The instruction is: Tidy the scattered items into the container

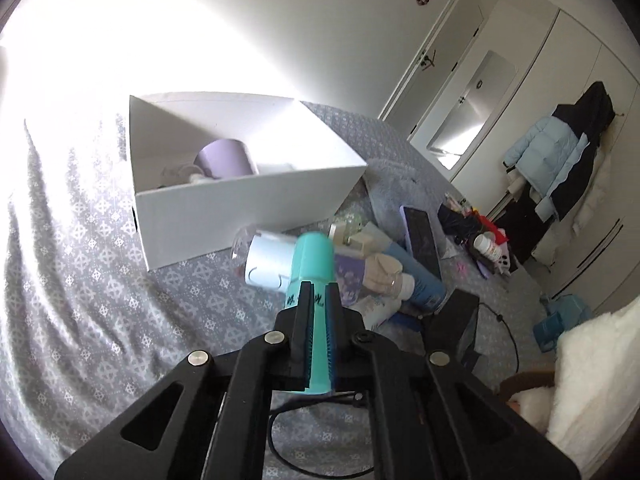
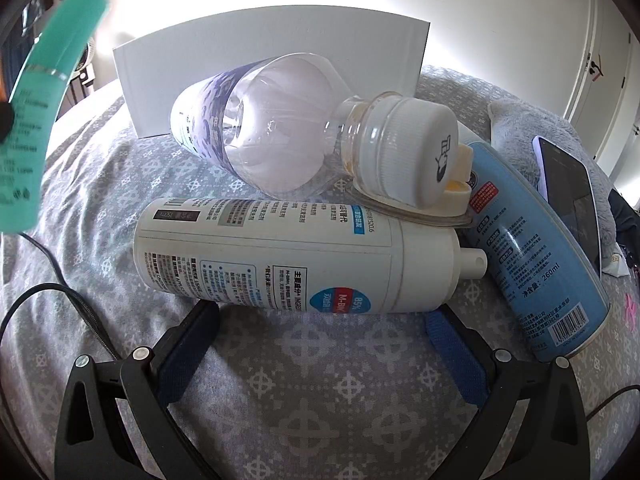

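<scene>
My left gripper (image 1: 318,292) is shut on a teal tube (image 1: 312,264), lifted above the bed; the same teal tube (image 2: 48,92) shows at the left edge of the right wrist view. Beyond it stands the white box (image 1: 240,216), holding a lilac cup (image 1: 226,158) and other items. My right gripper (image 2: 320,320) stands open just in front of a white foam bottle (image 2: 280,252) lying on its side. Behind that lie a clear plastic bottle (image 2: 272,128) with a white cap and a blue spray can (image 2: 532,264).
The items lie on a grey patterned bedspread (image 2: 312,392). A phone (image 2: 568,200) rests on a grey fluffy cloth at the right. Black cables (image 2: 48,304) run across the bed at the left. Wardrobes and a hanging jacket (image 1: 560,168) stand beyond the bed.
</scene>
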